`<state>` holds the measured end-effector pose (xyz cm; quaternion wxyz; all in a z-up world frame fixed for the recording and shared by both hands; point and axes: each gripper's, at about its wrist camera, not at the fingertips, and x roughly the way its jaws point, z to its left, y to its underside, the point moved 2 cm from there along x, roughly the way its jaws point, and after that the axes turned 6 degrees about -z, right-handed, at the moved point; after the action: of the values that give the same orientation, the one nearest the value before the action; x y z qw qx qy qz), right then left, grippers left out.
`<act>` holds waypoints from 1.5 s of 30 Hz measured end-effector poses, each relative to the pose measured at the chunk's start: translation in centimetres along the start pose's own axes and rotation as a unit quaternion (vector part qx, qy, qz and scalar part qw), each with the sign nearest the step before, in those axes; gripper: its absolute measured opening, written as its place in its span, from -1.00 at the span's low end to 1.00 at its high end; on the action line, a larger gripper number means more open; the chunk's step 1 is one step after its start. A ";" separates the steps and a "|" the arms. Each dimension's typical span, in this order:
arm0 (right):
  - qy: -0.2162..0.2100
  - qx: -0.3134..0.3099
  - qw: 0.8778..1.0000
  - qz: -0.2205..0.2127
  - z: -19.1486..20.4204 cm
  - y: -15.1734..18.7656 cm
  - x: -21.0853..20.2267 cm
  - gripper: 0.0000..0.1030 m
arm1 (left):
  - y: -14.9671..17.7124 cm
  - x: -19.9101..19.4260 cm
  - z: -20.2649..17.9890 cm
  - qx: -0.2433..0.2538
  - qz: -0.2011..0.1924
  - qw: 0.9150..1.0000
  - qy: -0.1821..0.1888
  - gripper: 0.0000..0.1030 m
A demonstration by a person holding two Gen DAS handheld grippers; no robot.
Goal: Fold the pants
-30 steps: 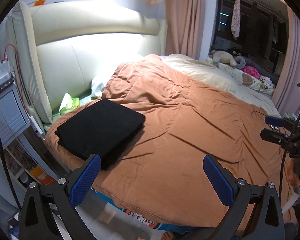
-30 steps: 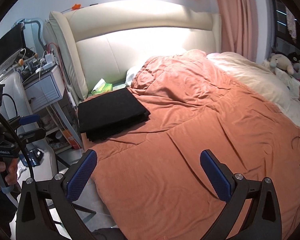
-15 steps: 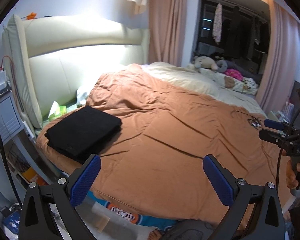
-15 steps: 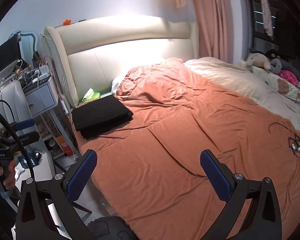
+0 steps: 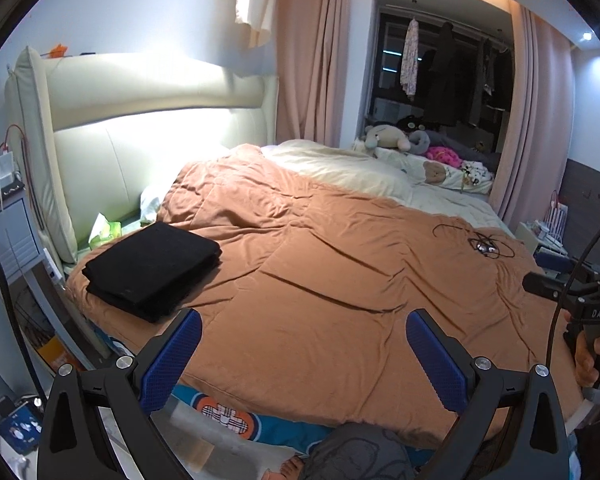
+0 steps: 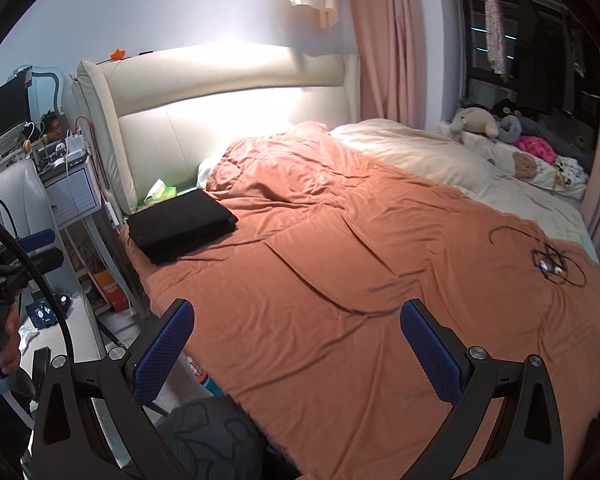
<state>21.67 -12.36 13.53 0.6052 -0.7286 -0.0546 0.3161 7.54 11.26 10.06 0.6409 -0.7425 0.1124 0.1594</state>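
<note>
Standing at the side of the bed here, so going left to right. Far left there's a nightstand [image 6: 70,194] crammed with cables and gadgets, then the cream headboard [image 5: 148,136]. Right by the near-left corner of the bed sit the black pants [image 5: 152,268], and honestly they already look folded: a neat flat rectangle, a few layers thick, lying on the orange duvet [image 5: 340,280] with a green tissue pack [image 5: 106,232] just behind them near the headboard.

My guess on handling: soft, light, floppy fabric, not slippery, nothing fragile about it. The stack will sag and slide apart if you pinch it by one corner, so I'd take it along a folded edge, pads clamping through all layers, ideally one gripper at each end of the same edge. The duvet under it is squishy, so pressing down to get under the stack will probably just dent the bedding.

Both tools are well back from the pants, hovering over the bed's near edge. The left gripper [image 5: 300,350] has its blue pads spread wide with nothing between them, and the right gripper [image 6: 296,340] is the same, wide apart and empty.

Further right, a tangle of black earphones [image 6: 548,264] lies on the duvet, and past that a cream blanket and some stuffed animals [image 5: 388,136] by the dark window.
</note>
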 end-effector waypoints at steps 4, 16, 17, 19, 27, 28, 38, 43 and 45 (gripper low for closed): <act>0.011 0.008 1.000 -0.006 0.0 1.5 -2.3 1.00 | 0.6 -1.3 -1.0 0.006 -0.008 1.000 0.005 0.99; 0.029 0.030 0.999 -0.030 1.3 6.0 -8.8 1.00 | 4.2 -5.2 -4.1 0.015 -0.026 0.999 0.028 0.99; 0.029 0.032 0.999 -0.031 1.4 6.5 -9.2 1.00 | 4.5 -5.5 -4.2 0.016 -0.027 0.999 0.031 0.99; 0.033 0.033 0.998 -0.037 1.8 7.4 -10.0 1.00 | 5.0 -6.0 -4.7 0.018 -0.030 0.999 0.030 0.99; 0.034 0.047 0.997 -0.046 2.2 10.9 -12.1 1.00 | 7.1 -8.0 -6.1 0.031 -0.053 0.998 0.029 0.99; 0.034 0.049 0.997 -0.046 2.2 11.3 -12.3 1.00 | 7.3 -8.1 -6.2 0.032 -0.054 0.998 0.030 0.99; 0.054 0.065 0.995 -0.053 1.8 13.8 -14.4 1.00 | 8.8 -8.8 -7.1 0.031 -0.063 0.997 0.039 0.99; 0.059 0.069 0.994 -0.055 2.0 14.4 -14.7 1.00 | 9.5 -8.9 -7.3 0.022 -0.063 0.997 0.037 0.99; 0.059 0.073 0.994 -0.056 2.1 14.7 -14.8 1.00 | 9.7 -8.9 -7.4 0.021 -0.063 0.997 0.038 0.99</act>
<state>4.40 -21.23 5.76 0.6756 -0.6958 -0.0365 0.2412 -3.62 2.09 5.48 0.6605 -0.7397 0.0936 0.0878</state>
